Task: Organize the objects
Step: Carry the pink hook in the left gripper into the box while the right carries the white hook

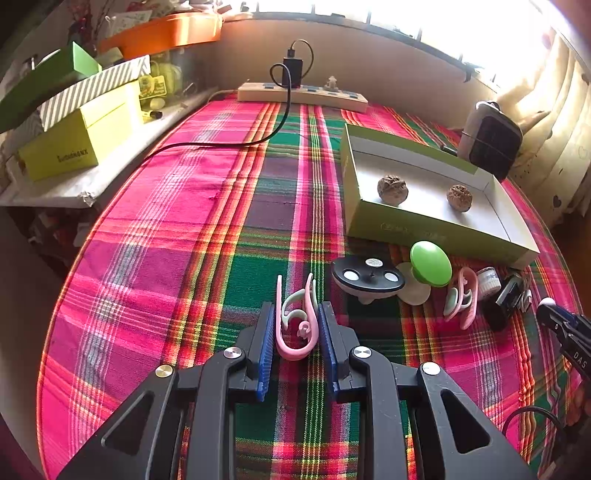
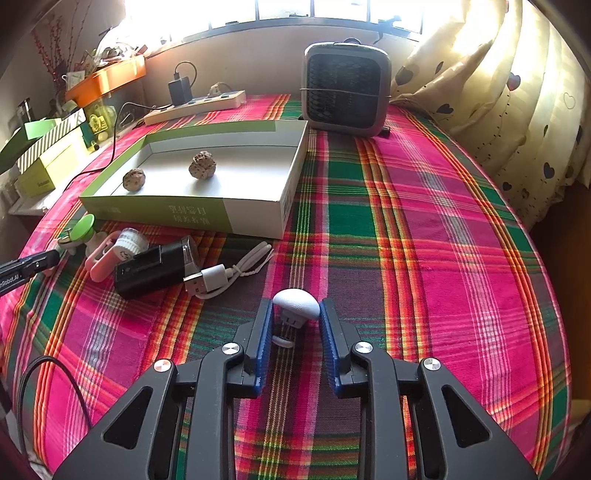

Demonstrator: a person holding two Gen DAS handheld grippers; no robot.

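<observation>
A pink, green and orange plaid cloth covers the table. At two o'clock from the left gripper sits a shallow green-and-white cardboard box holding two brown wrinkled walnuts. A grey square fan stands at twelve o'clock from the right gripper. The left gripper's blue pads are clamped on a pink and pale green looped plastic clip. The right gripper's pads press a white dome-topped plug-shaped piece.

Strong daylight from window, overexposed glare; heavy fisheye bending at edges; corners dark, perhaps vignetted.
</observation>
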